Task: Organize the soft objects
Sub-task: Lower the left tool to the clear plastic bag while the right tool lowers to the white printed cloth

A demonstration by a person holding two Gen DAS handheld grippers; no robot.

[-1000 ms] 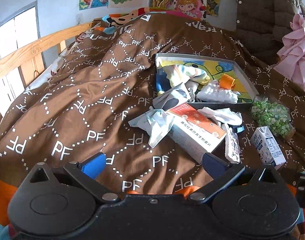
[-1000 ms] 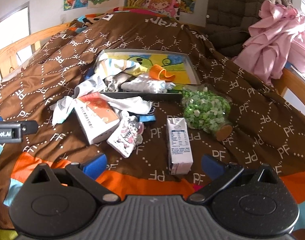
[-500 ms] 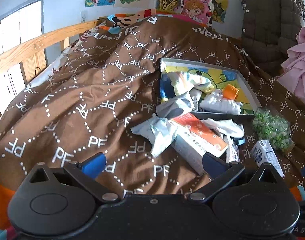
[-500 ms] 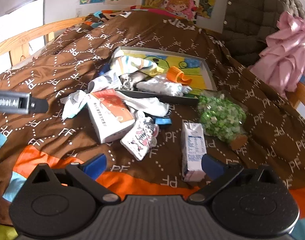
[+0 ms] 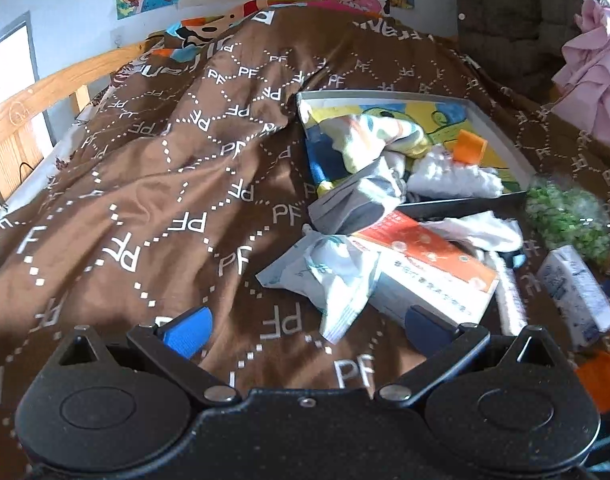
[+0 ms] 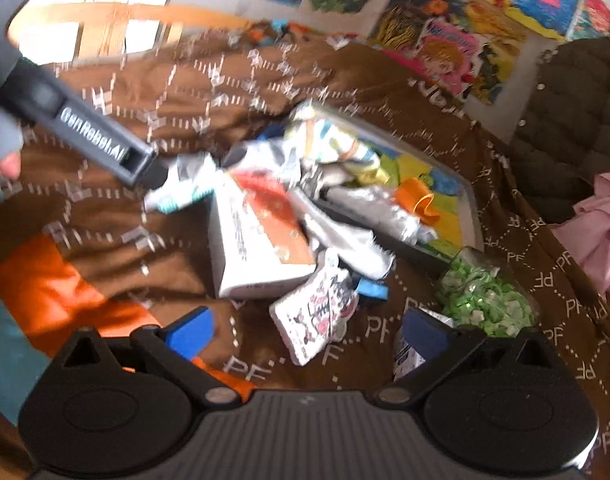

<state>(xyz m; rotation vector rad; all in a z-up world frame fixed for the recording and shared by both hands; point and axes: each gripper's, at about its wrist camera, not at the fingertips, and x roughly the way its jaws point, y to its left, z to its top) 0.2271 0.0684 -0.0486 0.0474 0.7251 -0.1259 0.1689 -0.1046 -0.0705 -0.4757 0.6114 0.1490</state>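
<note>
Both grippers are spread wide and hold nothing: the left gripper (image 5: pixel 307 326) hangs over bare quilt (image 5: pixel 145 208), the right gripper (image 6: pixel 309 332) over the front of the pile.

Count, both views together: 1 tray (image 5: pixel 501 130) with a picture bottom, 1 box (image 5: pixel 429 272) w/ an orange top, 1 carton (image 5: pixel 575 292), 1 bag (image 5: pixel 569 216) of green pieces, 1 orange cup (image 5: pixel 469 150), 1 printed pouch (image 6: pixel 317 316). Soft things: a striped cloth (image 5: pixel 381 136) and a white cloth (image 5: pixel 457 176) lie in the tray; a grey cloth (image 5: pixel 353 200) hangs over its near edge at approx. 8 o'clock; a pale cloth (image 5: pixel 329 276) lies on the quilt, touching the box at its 9 o'clock; another white cloth (image 5: pixel 481 228) lies between box and tray.

Left view only: the carton in full, at 3 o'clock of the box. In the right view it is mostly hidden behind the right finger. Right view only: the pouch's print, a small blue thing (image 6: pixel 373 290) just beside it, and the left gripper's body w/ a hand (image 6: pixel 3 160) at 9–10 o'clock; this view is blurred.

Open room: bare quilt from 8 to 12 o'clock of the pile. The bed's wooden rail (image 5: pixel 45 92) closes that side. The 3 o'clock side is crowded: bag, carton, pink fabric (image 5: pixel 593 80).
</note>
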